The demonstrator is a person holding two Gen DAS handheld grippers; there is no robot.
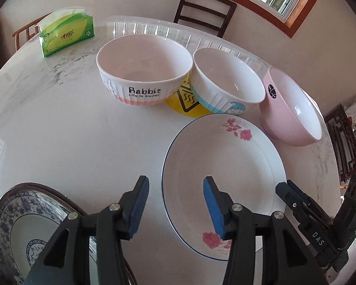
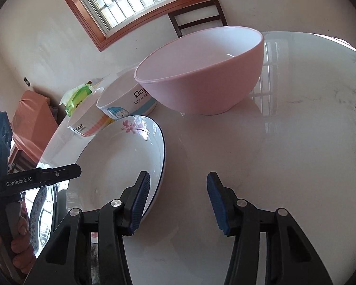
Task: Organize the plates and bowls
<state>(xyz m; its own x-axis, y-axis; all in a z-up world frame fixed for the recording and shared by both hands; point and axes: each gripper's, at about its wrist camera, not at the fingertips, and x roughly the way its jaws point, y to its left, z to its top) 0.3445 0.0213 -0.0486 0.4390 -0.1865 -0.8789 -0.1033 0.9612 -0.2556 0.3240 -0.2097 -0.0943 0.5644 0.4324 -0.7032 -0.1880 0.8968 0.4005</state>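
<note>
A white plate with pink roses point(image 1: 223, 166) lies on the white table; it also shows in the right wrist view point(image 2: 121, 156). My left gripper point(image 1: 175, 204) is open, its jaws straddling the plate's near left rim. My right gripper point(image 2: 178, 199) is open over the plate's right rim, left finger above the plate. Behind stand a "Rabbit" bowl point(image 1: 143, 71), a blue-banded bowl point(image 1: 227, 80) and a pink bowl point(image 1: 294, 109), which looms large in the right wrist view point(image 2: 201, 76). A blue-patterned plate point(image 1: 23, 228) lies at the near left.
A green tissue pack point(image 1: 66, 33) sits at the table's far left. A yellow warning-sign disc point(image 1: 187, 104) lies between the two white bowls. A dark chair point(image 1: 204, 9) stands behind the table. The right gripper's body point(image 1: 320, 223) shows at the left view's lower right.
</note>
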